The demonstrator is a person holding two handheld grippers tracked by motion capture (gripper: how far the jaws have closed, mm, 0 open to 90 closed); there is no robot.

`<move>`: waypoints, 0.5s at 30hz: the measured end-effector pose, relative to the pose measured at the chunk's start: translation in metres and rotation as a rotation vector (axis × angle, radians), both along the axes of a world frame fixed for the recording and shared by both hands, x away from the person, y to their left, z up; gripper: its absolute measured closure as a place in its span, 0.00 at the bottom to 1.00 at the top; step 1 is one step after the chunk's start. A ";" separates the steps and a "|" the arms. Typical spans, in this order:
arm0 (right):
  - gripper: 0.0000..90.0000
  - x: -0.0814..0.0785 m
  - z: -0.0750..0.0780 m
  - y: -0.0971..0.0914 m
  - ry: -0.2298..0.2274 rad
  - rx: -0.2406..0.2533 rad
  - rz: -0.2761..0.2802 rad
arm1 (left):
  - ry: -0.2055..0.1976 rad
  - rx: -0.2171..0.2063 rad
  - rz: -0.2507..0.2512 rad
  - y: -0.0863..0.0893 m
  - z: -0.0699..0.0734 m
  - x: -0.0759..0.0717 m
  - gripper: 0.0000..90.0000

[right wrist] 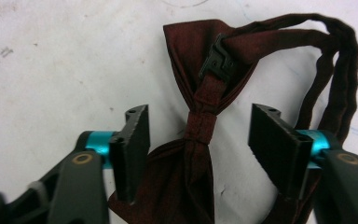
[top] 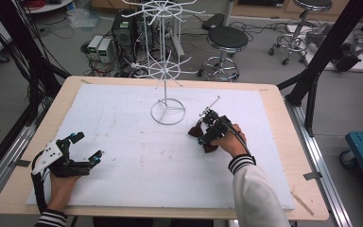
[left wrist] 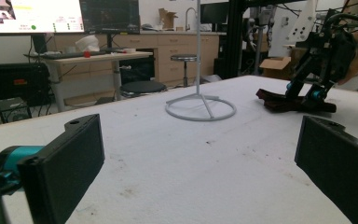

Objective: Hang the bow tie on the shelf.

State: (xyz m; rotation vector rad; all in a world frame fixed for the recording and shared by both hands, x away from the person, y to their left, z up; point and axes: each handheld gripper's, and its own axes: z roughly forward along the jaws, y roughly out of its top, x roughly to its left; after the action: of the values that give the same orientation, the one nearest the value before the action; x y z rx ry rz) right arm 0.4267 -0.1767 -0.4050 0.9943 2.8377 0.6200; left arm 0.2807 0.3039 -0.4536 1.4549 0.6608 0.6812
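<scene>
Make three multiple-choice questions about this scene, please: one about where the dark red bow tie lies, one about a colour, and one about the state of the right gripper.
1. Where does the dark red fabric bow tie lie?
A. on the white foam board, right of the wire stand's ring base
B. hanging on the stand
C. on the floor

2. What colour is the tall wire display stand?
A. black
B. white
C. blue

3. How is the right gripper?
A. shut on the bow tie
B. open, its jaws either side of the tie's knot
C. lifted far above

Key: 1 A, the high view shows it there; 2 B, white wire; 3 B, gaps show beside the knot.
</scene>
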 end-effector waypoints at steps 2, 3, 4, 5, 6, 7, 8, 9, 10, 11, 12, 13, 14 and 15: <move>0.48 0.001 -0.001 0.001 0.003 -0.011 -0.007 | -0.001 0.000 -0.003 0.000 0.000 0.000 0.02; 0.50 0.001 -0.002 0.001 0.007 -0.008 -0.005 | 0.000 0.000 0.000 0.000 0.000 0.000 0.02; 0.51 0.002 -0.002 0.001 0.003 -0.009 -0.006 | 0.000 0.000 0.000 0.000 0.000 0.000 0.02; 0.54 0.002 -0.003 0.002 0.004 -0.014 -0.006 | -0.001 0.000 -0.002 0.000 0.000 0.000 0.02; 0.56 0.002 -0.003 0.002 0.002 -0.021 -0.008 | 0.000 0.000 0.000 0.000 0.000 0.000 0.02; 0.58 0.002 -0.004 0.003 0.004 -0.024 -0.010 | 0.000 0.000 0.000 0.000 0.000 0.000 0.02; 0.60 0.002 -0.005 0.004 0.008 -0.030 -0.010 | -0.001 0.000 -0.003 0.000 0.000 0.000 0.02; 0.64 0.002 -0.005 0.004 0.008 -0.036 -0.014 | 0.000 0.000 -0.001 0.000 0.000 0.000 0.02; 0.67 0.002 -0.006 0.005 0.016 -0.037 -0.018 | 0.000 0.000 0.000 0.000 0.000 0.000 0.02; 0.69 0.002 -0.007 0.006 0.018 -0.042 -0.016 | -0.001 0.000 -0.003 0.000 0.000 0.000 0.02; 0.74 0.002 -0.007 0.006 0.011 -0.051 -0.013 | 0.000 0.000 0.000 0.000 0.000 0.000 0.02; 0.79 0.002 -0.006 0.006 0.003 -0.061 -0.011 | 0.000 0.000 0.000 0.000 0.000 0.000 0.02; 0.83 0.002 -0.006 0.006 0.000 -0.065 -0.013 | -0.001 0.000 -0.002 0.000 0.000 0.000 0.02; 0.84 0.002 -0.006 0.006 -0.001 -0.067 -0.011 | 0.000 0.000 0.000 0.000 0.000 0.000 0.02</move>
State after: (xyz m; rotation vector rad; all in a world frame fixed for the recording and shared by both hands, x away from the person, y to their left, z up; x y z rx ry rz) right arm 0.4287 -0.1709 -0.4106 0.9971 2.8295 0.5209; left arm 0.2807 0.3038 -0.4536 1.4547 0.6607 0.6809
